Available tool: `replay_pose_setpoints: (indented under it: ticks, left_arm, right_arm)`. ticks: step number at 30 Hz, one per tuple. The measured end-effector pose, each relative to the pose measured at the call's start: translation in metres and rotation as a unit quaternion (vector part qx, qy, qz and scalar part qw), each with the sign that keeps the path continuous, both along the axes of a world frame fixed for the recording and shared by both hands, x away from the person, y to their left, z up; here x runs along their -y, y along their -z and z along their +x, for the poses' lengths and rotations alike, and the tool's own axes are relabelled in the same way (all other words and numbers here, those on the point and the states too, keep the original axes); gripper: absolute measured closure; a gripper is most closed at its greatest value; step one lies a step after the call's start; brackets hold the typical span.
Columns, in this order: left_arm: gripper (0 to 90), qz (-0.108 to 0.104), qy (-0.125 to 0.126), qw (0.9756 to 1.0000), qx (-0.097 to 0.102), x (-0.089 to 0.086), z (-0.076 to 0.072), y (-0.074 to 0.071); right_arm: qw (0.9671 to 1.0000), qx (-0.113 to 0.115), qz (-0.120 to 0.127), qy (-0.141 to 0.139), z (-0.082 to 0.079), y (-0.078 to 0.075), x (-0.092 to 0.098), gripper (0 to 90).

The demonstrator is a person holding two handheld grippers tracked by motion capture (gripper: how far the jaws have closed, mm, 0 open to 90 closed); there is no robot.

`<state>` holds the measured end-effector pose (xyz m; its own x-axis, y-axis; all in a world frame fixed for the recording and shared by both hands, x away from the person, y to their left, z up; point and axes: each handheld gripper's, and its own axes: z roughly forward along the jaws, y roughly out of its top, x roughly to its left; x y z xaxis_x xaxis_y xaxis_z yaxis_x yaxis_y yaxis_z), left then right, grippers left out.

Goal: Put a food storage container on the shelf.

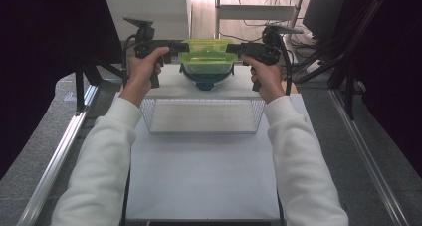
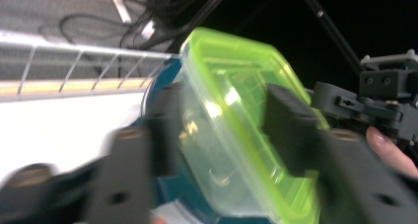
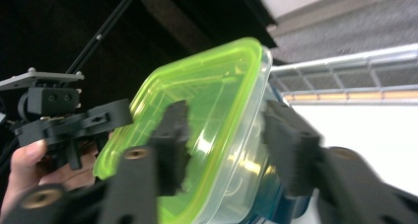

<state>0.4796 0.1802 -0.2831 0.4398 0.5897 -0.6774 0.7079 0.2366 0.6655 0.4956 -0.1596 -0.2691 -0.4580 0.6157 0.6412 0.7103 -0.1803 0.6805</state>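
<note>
A clear plastic container with a lime-green lid (image 1: 206,56) lies on top of a dark teal bowl (image 1: 206,80) at the far end of the white table. My left gripper (image 1: 182,49) comes at its left end and my right gripper (image 1: 233,49) at its right end. In the left gripper view the container (image 2: 231,135) lies between the jaws of that gripper (image 2: 226,120), which stand apart around it without pressing. The right gripper view shows the same: the container (image 3: 217,115) sits between the spread jaws of that gripper (image 3: 229,140), lid towards one jaw, base towards the other.
A wire basket (image 1: 201,114) stands on the white table (image 1: 199,176) just in front of the bowl. A low railing (image 2: 74,68) runs along the table's far side, with cables and dark stands behind it. Metal rails flank the table on both sides.
</note>
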Motion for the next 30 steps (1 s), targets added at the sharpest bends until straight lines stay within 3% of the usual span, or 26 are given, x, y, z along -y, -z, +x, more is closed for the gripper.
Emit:
replay_pose_setpoints:
  ticks: [1,4,6,8,11,13,16,23,25,30]
  left_arm:
    - [35.8,-0.001,-0.008,0.9999,0.007,0.000,-0.002,-0.002]
    - [16.7,0.022,-0.026,0.9987,0.036,-0.004,-0.014,-0.009]
    - [13.7,0.044,-0.032,0.9969,0.058,-0.008,-0.025,-0.015]
    - [13.3,0.072,-0.037,0.9932,0.083,-0.013,-0.041,-0.019]
    - [13.2,0.083,-0.027,0.9903,0.108,-0.019,-0.067,-0.018]
    - [13.2,0.095,-0.020,0.9887,0.114,-0.022,-0.084,-0.012]
    - [13.5,0.114,0.002,0.9869,0.114,-0.025,-0.109,0.003]
    - [15.5,0.160,0.010,0.9796,0.121,-0.026,-0.164,0.048]
    - [16.0,0.178,0.011,0.9769,0.117,-0.026,-0.180,0.068]
    - [17.4,0.197,0.012,0.9746,0.105,-0.028,-0.204,0.112]
  right_arm:
    - [0.9999,0.008,0.006,0.003,-0.001,-0.001,0.002,41.5]
    - [0.9989,0.042,0.022,0.005,-0.009,-0.006,0.012,35.9]
    - [0.9978,0.066,0.004,0.004,-0.020,-0.013,0.020,32.7]
    - [0.9951,0.096,-0.022,0.002,-0.033,-0.019,0.029,31.9]
    - [0.9900,0.131,-0.050,-0.022,-0.055,-0.021,0.043,29.9]
    - [0.9864,0.145,-0.070,-0.035,-0.069,-0.017,0.050,28.4]
    - [0.9819,0.156,-0.092,-0.055,-0.091,-0.005,0.058,27.4]
    - [0.9727,0.173,-0.129,-0.085,-0.142,0.037,0.068,24.6]
    - [0.9713,0.178,-0.130,-0.088,-0.155,0.052,0.069,24.4]
    - [0.9689,0.171,-0.147,-0.102,-0.183,0.096,0.074,22.9]
